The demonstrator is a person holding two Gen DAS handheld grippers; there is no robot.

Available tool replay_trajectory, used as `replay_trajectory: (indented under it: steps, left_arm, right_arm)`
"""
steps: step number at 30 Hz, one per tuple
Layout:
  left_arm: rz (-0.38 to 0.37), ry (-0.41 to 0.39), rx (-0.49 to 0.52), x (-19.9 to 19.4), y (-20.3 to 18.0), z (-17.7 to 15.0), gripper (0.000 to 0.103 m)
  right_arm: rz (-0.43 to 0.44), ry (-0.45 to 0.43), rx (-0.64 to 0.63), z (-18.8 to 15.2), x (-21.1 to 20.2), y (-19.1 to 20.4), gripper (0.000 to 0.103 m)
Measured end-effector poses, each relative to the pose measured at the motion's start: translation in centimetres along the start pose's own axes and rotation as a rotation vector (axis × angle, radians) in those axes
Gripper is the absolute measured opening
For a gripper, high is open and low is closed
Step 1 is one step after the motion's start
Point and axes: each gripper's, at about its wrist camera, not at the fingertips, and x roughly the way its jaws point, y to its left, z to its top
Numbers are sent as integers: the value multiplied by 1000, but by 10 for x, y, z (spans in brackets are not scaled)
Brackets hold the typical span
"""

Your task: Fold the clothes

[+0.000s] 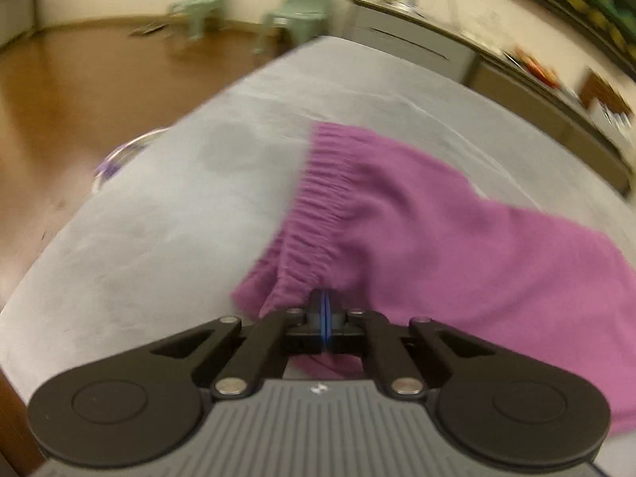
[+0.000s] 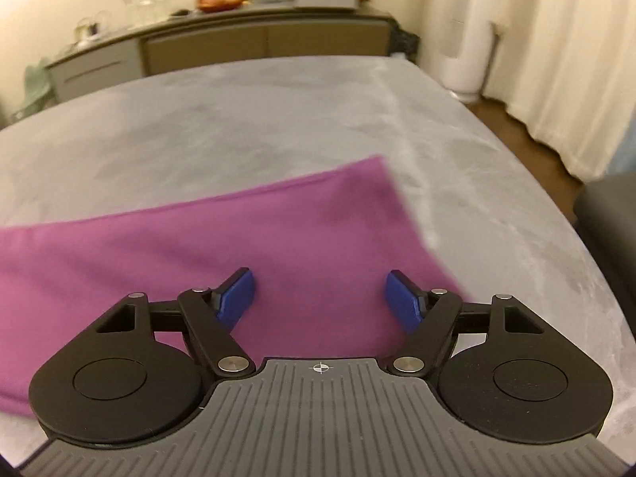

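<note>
Only the left wrist view shows the gathered waistband (image 1: 318, 202) of the purple pants (image 1: 457, 246) on the grey bed (image 1: 159, 218); left gripper (image 1: 325, 304) tilts down, pinching the waistband's near end. Right wrist view shows the plain leg end (image 2: 346, 206); right gripper (image 2: 320, 296) spread wide over it, gripping nothing.

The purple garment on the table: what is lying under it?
Under the purple garment only the grey table cover shows, all around its edges. Whatever lies directly beneath the cloth is covered, so nothing else can be confirmed there.
</note>
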Motion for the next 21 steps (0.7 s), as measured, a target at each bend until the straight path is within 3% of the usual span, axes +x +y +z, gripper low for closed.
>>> replay_trajectory:
  steps: [3, 4, 5, 7, 11, 14, 17, 21]
  left_arm:
    - [21, -34, -28, -11, 5, 3, 6]
    - [4, -42, -5, -14, 1, 1, 20]
    - [-13, -50, 18, -18, -2, 0, 23]
    - [93, -36, 72, -8, -5, -1, 6]
    - [147, -47, -25, -12, 11, 8, 4]
    - [228, -130, -87, -41, 9, 14, 24]
    - [144, -211, -95, -69, -4, 23, 29]
    - [37, -210, 20, -67, -64, 24, 31]
  right_arm:
    - [-54, 0, -4, 2, 0, -13, 71]
    - [-63, 1, 9, 2, -1, -15, 68]
    - [-51, -7, 22, 2, -5, -14, 66]
    - [-16, -42, 14, -2, -4, -12, 65]
    - [-64, 5, 33, -4, 8, -27, 69]
    - [-61, -34, 172, -6, -10, -58, 68]
    - [-24, -38, 283, -15, -18, -83, 76]
    - [46, -11, 354, -29, -15, -97, 78]
